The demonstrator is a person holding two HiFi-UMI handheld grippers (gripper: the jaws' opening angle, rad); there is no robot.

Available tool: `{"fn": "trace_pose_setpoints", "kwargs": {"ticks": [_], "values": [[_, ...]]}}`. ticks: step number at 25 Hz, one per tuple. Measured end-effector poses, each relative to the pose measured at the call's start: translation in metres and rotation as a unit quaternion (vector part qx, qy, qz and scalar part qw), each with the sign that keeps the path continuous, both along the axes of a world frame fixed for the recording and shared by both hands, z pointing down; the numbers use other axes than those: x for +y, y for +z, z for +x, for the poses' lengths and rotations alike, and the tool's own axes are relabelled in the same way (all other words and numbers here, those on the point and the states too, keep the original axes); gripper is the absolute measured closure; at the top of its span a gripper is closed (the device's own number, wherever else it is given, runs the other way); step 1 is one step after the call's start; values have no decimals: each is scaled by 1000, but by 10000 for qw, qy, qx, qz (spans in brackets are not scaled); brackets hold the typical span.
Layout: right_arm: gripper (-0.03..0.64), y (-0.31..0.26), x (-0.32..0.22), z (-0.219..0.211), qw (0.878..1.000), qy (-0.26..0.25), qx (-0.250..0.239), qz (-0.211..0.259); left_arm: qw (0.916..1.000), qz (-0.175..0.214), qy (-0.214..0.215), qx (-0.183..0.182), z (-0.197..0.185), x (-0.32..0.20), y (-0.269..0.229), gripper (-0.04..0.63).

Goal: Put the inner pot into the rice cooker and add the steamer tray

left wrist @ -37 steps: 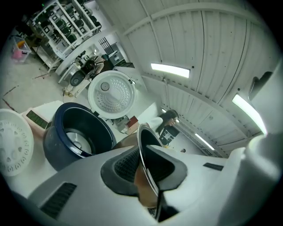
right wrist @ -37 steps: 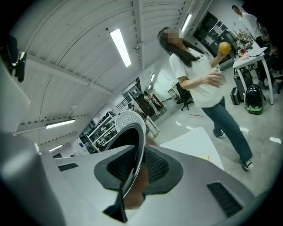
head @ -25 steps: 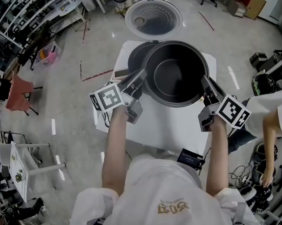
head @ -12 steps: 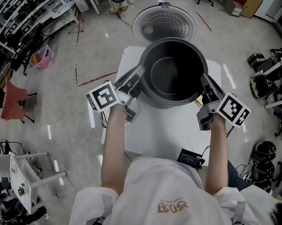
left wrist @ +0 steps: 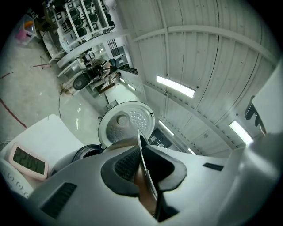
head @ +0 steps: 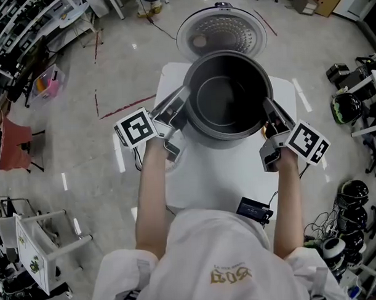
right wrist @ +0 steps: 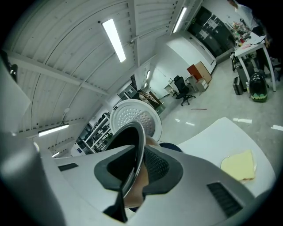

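The dark inner pot (head: 229, 102) hangs over the white table (head: 220, 182), held by its rim from both sides. My left gripper (head: 185, 112) is shut on the pot's left rim (left wrist: 143, 163), the thin metal edge pinched between its pads. My right gripper (head: 270, 112) is shut on the right rim (right wrist: 135, 159) in the same way. The rice cooker's open round lid (head: 218, 31) stands just beyond the pot, also showing in the left gripper view (left wrist: 126, 126) and the right gripper view (right wrist: 135, 117). The cooker's dark opening (left wrist: 88, 152) lies below the pot, hidden in the head view.
A pale device with a display (left wrist: 28, 160) sits on the table's left part, and a yellow pad (right wrist: 239, 165) lies at its right. A black device (head: 255, 210) sits at the near edge. Shelving, chairs and cables ring the table on the floor.
Both grippers have carried the pot away from me toward the open lid. It now covers the cooker's opening, which showed beside the pot's left edge before.
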State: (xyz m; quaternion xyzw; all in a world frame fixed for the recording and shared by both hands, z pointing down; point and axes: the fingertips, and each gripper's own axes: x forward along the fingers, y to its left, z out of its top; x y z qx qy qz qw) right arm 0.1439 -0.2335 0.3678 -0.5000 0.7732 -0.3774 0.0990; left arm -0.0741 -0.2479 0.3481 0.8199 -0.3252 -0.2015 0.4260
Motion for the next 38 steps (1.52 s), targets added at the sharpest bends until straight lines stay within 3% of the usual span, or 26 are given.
{"fn": "trace_pose_setpoints", "kwargs": {"ticks": [18,31,35,38], "values": [[545,58,-19,-1,9975,243,198,-639,9977,-627,175,-187,-1,-27,67,544],[540,90,-28,0,9923,286,758,-938,9881,-855,394,-1213,3,-33,111,536],[532,98,-30,0,9886,179,1108,-1008,9822,-834,447,-1624,4,-34,121,525],[526,105,-31,1,9843,148,1411,-1051,9800,-864,501,-1722,6,-35,127,522]]}}
